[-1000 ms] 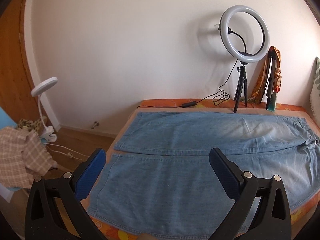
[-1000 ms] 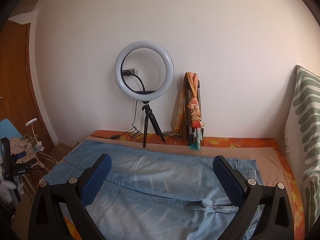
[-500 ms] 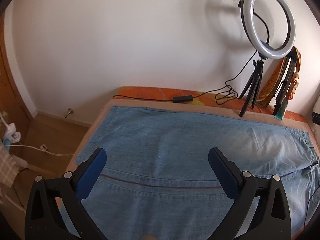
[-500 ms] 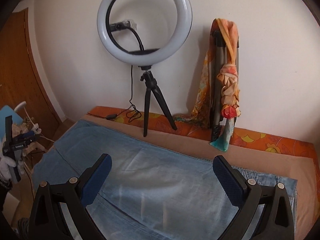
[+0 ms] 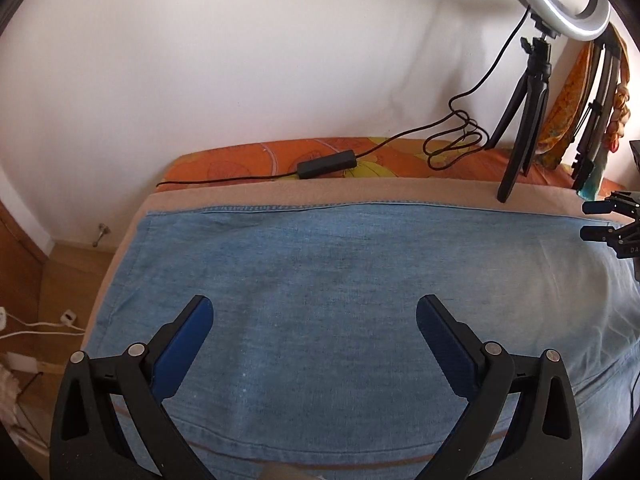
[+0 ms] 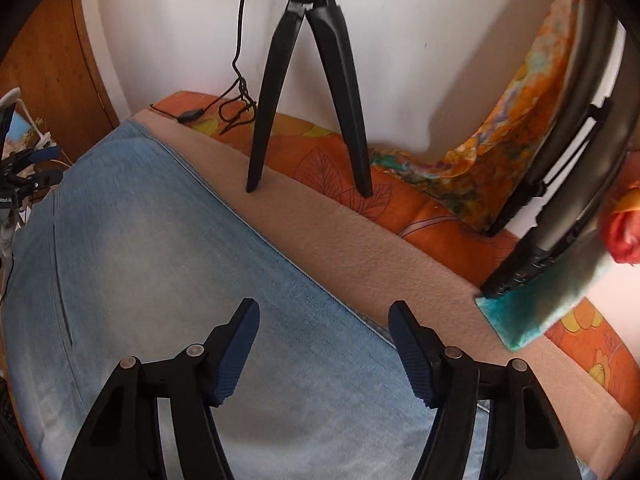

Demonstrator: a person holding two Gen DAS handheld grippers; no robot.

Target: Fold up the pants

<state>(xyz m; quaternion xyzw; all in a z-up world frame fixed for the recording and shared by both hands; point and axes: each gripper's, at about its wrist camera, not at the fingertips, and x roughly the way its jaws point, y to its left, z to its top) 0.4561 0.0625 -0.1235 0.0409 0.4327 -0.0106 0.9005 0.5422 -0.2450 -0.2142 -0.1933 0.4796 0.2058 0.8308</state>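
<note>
Light blue denim pants (image 5: 340, 280) lie flat across the bed, their far seam edge running along a tan blanket (image 5: 360, 194). My left gripper (image 5: 314, 314) hovers over the leg end of the pants, open, with nothing between its fingers. My right gripper (image 6: 324, 314) hangs over the pants' (image 6: 160, 260) far edge nearer the waist. Its jaws are closing, with the seam edge below the gap and the pads off the cloth. Each gripper shows in the other's view: the right gripper (image 5: 612, 224) at the right rim, the left gripper (image 6: 28, 178) at the left rim.
A ring light on a black tripod (image 6: 308, 80) stands on the blanket just beyond the pants, its cable and inline controller (image 5: 326, 162) trailing along the orange sheet. A folded stand draped with a colourful scarf (image 6: 560, 152) leans on the wall. Floor with white cables (image 5: 40, 326) lies left.
Both grippers have dropped and moved forward toward the pants' far edge, tilting downward. The right gripper's jaws have narrowed. The left gripper's jaws stay wide.
</note>
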